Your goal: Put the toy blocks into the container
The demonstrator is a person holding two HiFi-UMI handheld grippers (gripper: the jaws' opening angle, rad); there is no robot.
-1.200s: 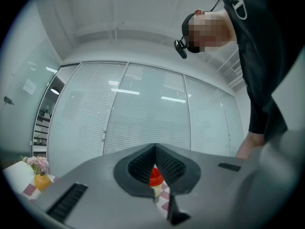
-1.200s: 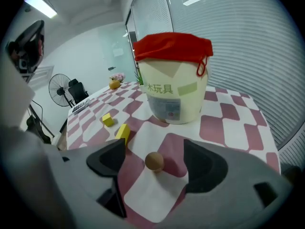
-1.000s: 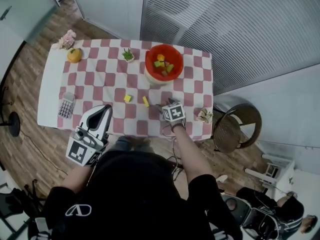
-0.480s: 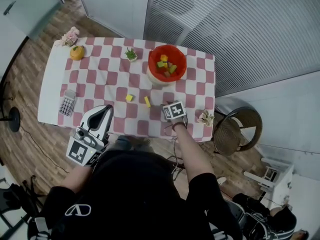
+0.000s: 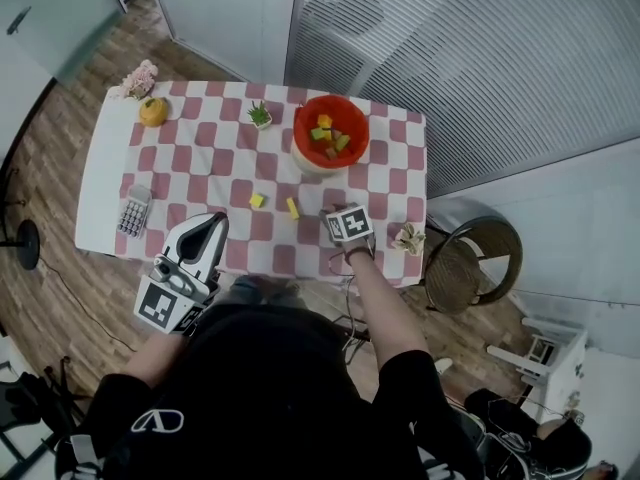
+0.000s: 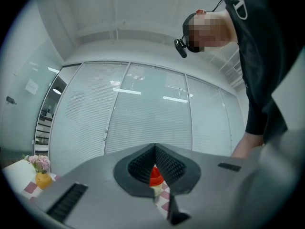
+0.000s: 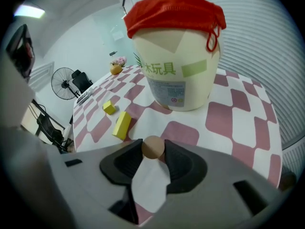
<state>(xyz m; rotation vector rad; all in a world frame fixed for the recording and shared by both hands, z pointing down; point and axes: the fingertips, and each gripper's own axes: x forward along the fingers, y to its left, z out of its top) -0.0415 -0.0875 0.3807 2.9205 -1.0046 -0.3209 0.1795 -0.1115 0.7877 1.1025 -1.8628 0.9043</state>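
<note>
A cream tub with a red rim (image 5: 297, 126) stands at the back of the checked table (image 5: 200, 158) and holds several coloured blocks. It also shows in the right gripper view (image 7: 181, 75). A yellow cube (image 5: 257, 200) (image 7: 109, 107) and a long yellow block (image 5: 292, 208) (image 7: 122, 125) lie on the cloth in front of it. My right gripper (image 5: 338, 213) (image 7: 153, 149) is near the front edge, shut on a round brown block (image 7: 153, 147). My left gripper (image 5: 215, 218) (image 6: 154, 149) hangs off the table's front, tips together, holding nothing.
A calculator (image 5: 133, 210) lies at the front left. An orange ornament (image 5: 153, 113) and flowers (image 5: 138, 76) sit at the back left, and a small plant (image 5: 259, 115) is beside the tub. A pale object (image 5: 408, 236) is at the right edge, a chair (image 5: 470, 258) beyond it.
The right gripper has barely shifted near the table's front edge. The left gripper stays where it was. The two yellow blocks have not moved.
</note>
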